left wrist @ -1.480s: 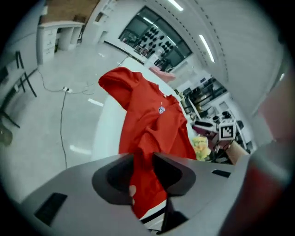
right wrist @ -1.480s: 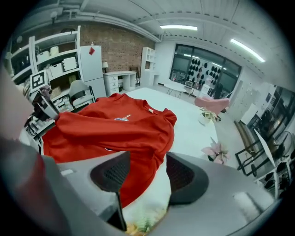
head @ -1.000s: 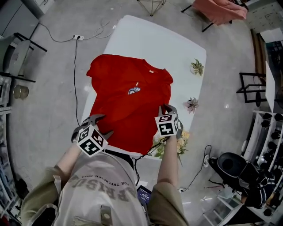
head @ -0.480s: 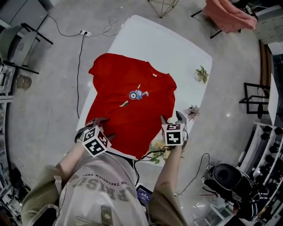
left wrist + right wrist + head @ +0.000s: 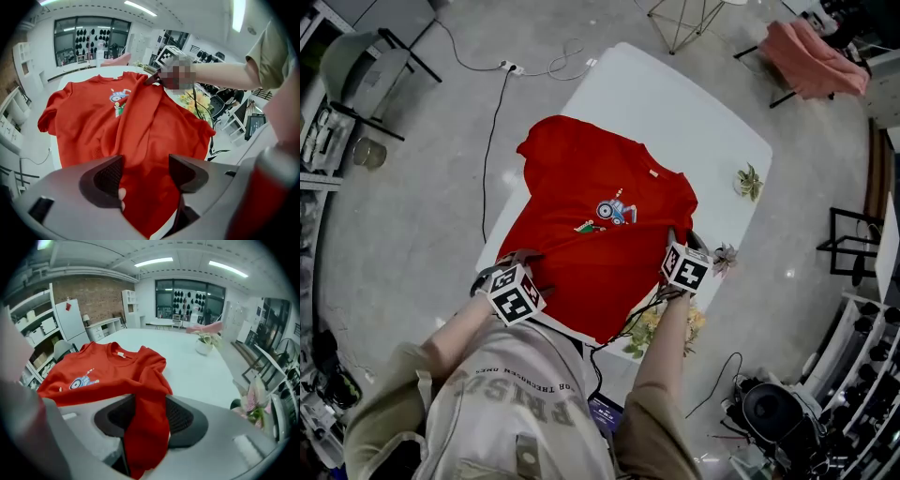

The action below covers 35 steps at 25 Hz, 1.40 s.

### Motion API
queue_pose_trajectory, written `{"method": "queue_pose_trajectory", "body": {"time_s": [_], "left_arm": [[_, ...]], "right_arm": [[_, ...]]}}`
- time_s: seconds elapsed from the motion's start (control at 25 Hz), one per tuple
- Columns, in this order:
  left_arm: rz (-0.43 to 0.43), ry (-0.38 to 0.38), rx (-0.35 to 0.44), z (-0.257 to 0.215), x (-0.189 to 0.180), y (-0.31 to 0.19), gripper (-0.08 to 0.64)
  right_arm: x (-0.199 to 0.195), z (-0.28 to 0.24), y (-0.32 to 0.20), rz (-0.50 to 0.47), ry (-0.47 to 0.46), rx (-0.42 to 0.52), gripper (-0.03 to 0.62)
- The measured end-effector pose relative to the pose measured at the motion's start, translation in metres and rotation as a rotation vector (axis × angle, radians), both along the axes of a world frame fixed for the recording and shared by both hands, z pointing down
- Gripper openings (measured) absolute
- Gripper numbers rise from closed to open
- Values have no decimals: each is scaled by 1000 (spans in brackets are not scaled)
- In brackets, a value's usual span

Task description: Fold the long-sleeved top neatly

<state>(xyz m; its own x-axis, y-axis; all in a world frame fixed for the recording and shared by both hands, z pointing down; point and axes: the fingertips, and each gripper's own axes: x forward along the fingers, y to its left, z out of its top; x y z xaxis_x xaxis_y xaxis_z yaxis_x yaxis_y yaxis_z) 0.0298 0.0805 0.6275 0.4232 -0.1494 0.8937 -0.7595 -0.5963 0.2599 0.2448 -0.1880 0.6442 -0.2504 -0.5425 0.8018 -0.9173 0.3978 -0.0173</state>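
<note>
A red long-sleeved top (image 5: 591,244) with a small blue print lies chest up on the white table (image 5: 694,122). My left gripper (image 5: 517,262) hovers over the hem's left corner; in the left gripper view its jaws (image 5: 146,171) stand apart, with red cloth lying in the gap and not pinched. My right gripper (image 5: 673,236) is at the top's right edge below the shoulder. In the right gripper view its jaws (image 5: 150,416) are closing on a strip of red fabric (image 5: 145,427) that hangs between the pads, and they lift a ridge of cloth.
A small potted plant (image 5: 748,181), a pale flower (image 5: 724,258) and a bunch of flowers (image 5: 647,328) stand along the table's right edge, close to my right gripper. A cable lies on the floor at the left. A pink cloth (image 5: 814,58) hangs on a rack beyond the table.
My right gripper has moved from the lower right of the top out to its right edge and now has cloth between its jaws. My left gripper has sunk slightly toward the hem.
</note>
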Motion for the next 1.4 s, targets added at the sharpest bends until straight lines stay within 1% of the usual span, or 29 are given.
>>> {"method": "queue_pose_trajectory", "body": {"time_s": [0.12, 0.2, 0.28, 0.4, 0.6, 0.72, 0.8, 0.96, 1.12, 1.2, 1.28, 1.4], "left_arm": [[36, -6, 20, 2, -2, 1, 296], [48, 9, 59, -10, -5, 1, 298], [5, 48, 117, -31, -19, -3, 298], [-87, 105, 164, -51, -64, -3, 298], [-173, 165, 185, -56, -150, -5, 297], [-211, 215, 170, -55, -185, -18, 297], [-214, 228, 156, -51, -201, -29, 297], [-213, 217, 171, -50, -223, -63, 297], [-229, 194, 198, -52, -233, -94, 296], [-230, 161, 213, -46, -237, -104, 297], [-221, 106, 235, -39, -242, -116, 297], [-192, 45, 251, -30, -245, -129, 297]], "right_arm": [[-4, 3, -1, -11, 21, 0, 201], [-7, -16, 3, 2, 13, 39, 206], [-11, -49, 13, 26, -24, 111, 211], [-31, -93, 47, 49, -87, 193, 215], [-92, -123, 110, 79, -125, 254, 216], [-142, -128, 139, 82, -152, 267, 216], [-181, -127, 154, 57, -163, 262, 216], [-252, -124, 169, -46, -138, 250, 216], [-297, -117, 173, -147, -86, 246, 216], [-316, -112, 175, -178, -85, 247, 216], [-332, -104, 173, -209, -82, 247, 215], [-350, -87, 170, -252, -49, 227, 215]]}}
